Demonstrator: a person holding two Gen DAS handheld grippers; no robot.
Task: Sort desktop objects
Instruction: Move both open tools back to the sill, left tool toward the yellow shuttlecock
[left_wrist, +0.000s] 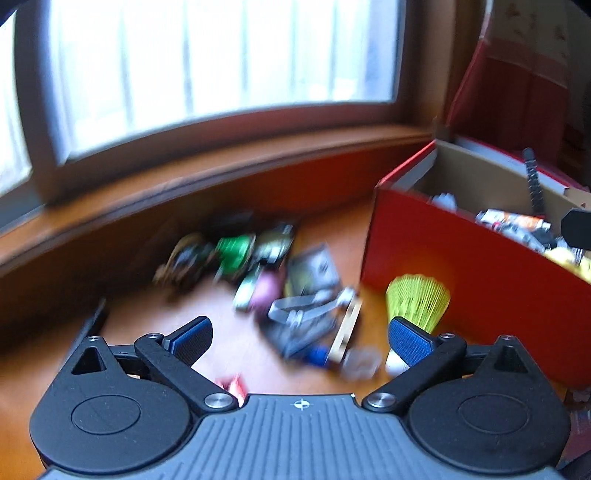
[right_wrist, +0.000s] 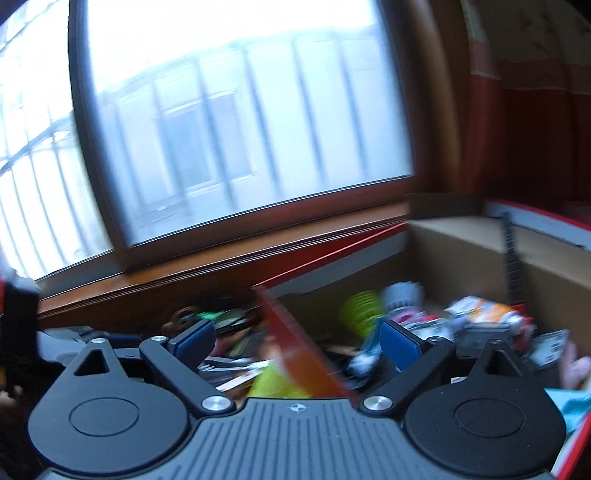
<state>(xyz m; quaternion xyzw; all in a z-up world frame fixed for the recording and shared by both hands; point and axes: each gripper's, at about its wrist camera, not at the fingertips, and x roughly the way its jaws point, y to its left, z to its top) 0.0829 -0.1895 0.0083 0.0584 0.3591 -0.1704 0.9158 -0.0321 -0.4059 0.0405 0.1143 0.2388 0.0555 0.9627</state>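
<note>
My left hand-held gripper (left_wrist: 301, 338) hangs over the wooden surface (left_wrist: 207, 325) with its blue-padded fingers spread wide and nothing between them. Left of centre ahead of it, near the window sill (left_wrist: 221, 162), lies a blurred heap of small objects (left_wrist: 258, 280): something green, something pink, grey and dark pieces I cannot identify. Just beside my right-hand pad stands a yellow-green shuttlecock (left_wrist: 417, 299), close against the red box (left_wrist: 461, 273), which holds more clutter. My right hand-held gripper (right_wrist: 298, 341) is also spread open and empty, poised above the box's red wall (right_wrist: 295, 343). To its right, inside the cardboard-lined box, sit a yellow-green item (right_wrist: 360, 308) and blurred packets (right_wrist: 480, 317).
</note>
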